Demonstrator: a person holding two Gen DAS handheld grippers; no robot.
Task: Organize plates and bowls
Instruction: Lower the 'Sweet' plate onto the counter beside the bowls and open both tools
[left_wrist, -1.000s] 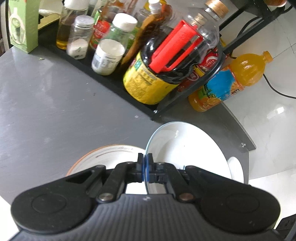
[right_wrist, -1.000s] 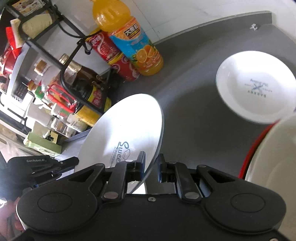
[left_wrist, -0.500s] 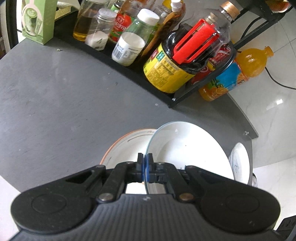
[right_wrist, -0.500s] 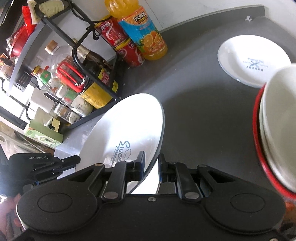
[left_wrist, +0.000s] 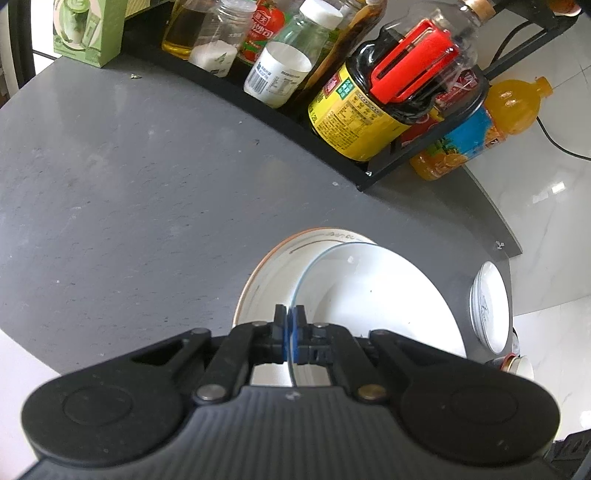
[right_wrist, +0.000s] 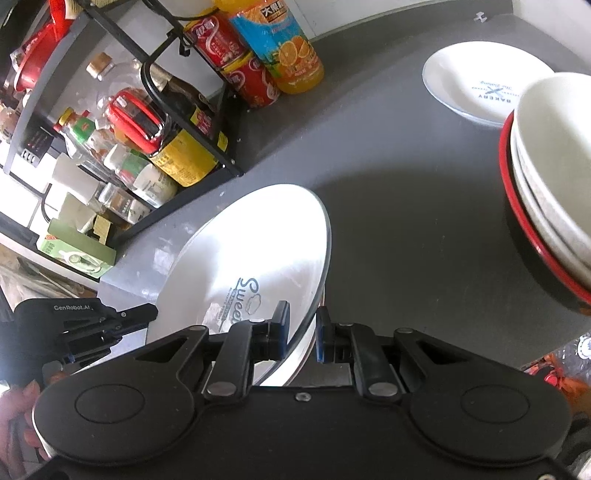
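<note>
I hold one white plate (right_wrist: 255, 258) tilted above the grey bench (left_wrist: 129, 192). My left fingers (left_wrist: 290, 325) pinch its rim. My right fingers (right_wrist: 301, 328) grip its other edge.

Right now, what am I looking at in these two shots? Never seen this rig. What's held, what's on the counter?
No robot arm: a person carries a two-finger gripper in each hand, each with a fisheye camera looking along its fingers.

The left view shows the left gripper shut on the rim of a white plate, with an orange-rimmed plate behind it.

The right view shows the right gripper shut on the same plate, the left gripper at its far edge.

On the grey counter: a bakery-print dish, stacked bowls in a red-rimmed one, a condiment rack, an orange juice bottle.
</note>
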